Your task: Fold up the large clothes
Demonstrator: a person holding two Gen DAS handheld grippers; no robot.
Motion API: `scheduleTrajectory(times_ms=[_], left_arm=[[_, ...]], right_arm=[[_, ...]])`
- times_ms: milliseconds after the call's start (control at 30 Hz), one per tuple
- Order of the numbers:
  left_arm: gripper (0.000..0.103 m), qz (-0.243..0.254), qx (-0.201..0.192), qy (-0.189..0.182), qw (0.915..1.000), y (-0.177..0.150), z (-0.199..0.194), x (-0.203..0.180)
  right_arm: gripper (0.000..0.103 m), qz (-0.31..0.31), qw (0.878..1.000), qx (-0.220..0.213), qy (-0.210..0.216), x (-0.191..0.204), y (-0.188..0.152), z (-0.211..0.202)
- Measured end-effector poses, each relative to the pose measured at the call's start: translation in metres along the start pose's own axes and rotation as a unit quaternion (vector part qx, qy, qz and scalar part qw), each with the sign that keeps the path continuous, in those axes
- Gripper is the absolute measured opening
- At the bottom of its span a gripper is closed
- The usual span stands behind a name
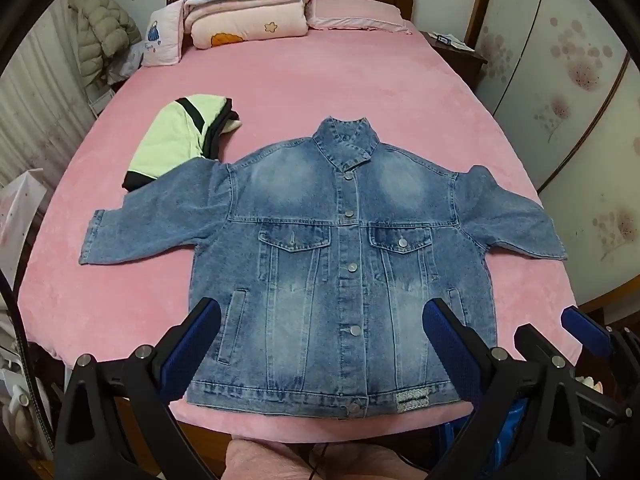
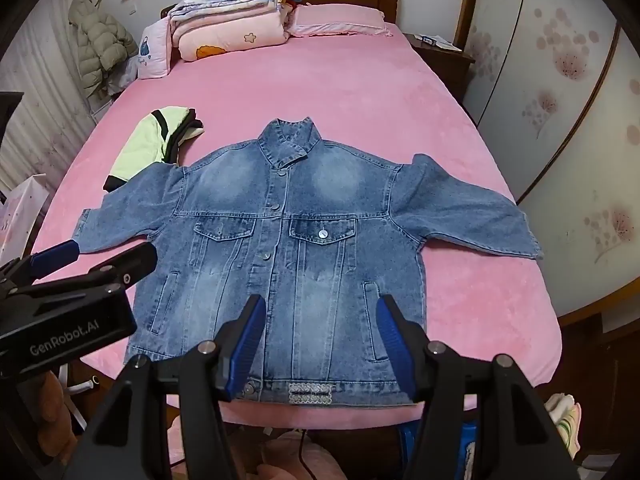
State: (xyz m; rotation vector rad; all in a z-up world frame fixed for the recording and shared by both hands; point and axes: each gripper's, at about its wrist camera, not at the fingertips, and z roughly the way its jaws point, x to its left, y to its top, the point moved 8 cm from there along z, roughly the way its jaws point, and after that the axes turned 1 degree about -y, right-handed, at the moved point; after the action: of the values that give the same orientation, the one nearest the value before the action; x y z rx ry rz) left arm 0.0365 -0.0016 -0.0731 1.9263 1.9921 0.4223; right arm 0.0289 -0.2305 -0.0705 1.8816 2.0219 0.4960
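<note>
A blue denim jacket (image 1: 340, 248) lies flat and buttoned on the pink bed, front up, collar away from me, both sleeves spread out; it also shows in the right wrist view (image 2: 296, 240). My left gripper (image 1: 320, 320) is open and empty, held above the jacket's hem. My right gripper (image 2: 320, 316) is open and empty above the hem on the right side. The right gripper shows at the lower right of the left wrist view (image 1: 552, 328). The left gripper shows at the left of the right wrist view (image 2: 104, 252).
A folded light-green and black garment (image 1: 180, 140) lies on the bed (image 1: 320, 80) by the jacket's left sleeve. Folded quilts (image 1: 244, 4) and a pillow (image 1: 352, 14) sit at the headboard. A nightstand (image 1: 456, 52) and a wardrobe (image 1: 560, 100) stand to the right.
</note>
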Motion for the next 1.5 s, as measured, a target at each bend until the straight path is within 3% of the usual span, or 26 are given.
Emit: scheduleTrajectory(times_ms=[133, 300, 500, 1500], left_arm=[[0.101, 0.001, 0.001, -0.022, 0.9998, 0.004, 0.000, 0.006], [0.100, 0.016, -0.019, 0.002, 0.9997, 0.004, -0.010, -0.007], [0.100, 0.024, -0.032, 0.005, 0.9992, 0.007, -0.017, -0.008], [0.100, 0.015, -0.016, 0.000, 0.9998, -0.003, -0.020, -0.006]], right_arm=[[0.058, -0.002, 1.000, 0.002, -0.005, 0.000, 0.000, 0.002], [0.058, -0.004, 1.000, -0.007, -0.013, -0.001, 0.002, -0.001], [0.058, -0.008, 1.000, -0.010, -0.001, 0.005, 0.004, -0.001], [0.058, 0.003, 1.000, -0.010, -0.013, -0.005, -0.001, -0.012]])
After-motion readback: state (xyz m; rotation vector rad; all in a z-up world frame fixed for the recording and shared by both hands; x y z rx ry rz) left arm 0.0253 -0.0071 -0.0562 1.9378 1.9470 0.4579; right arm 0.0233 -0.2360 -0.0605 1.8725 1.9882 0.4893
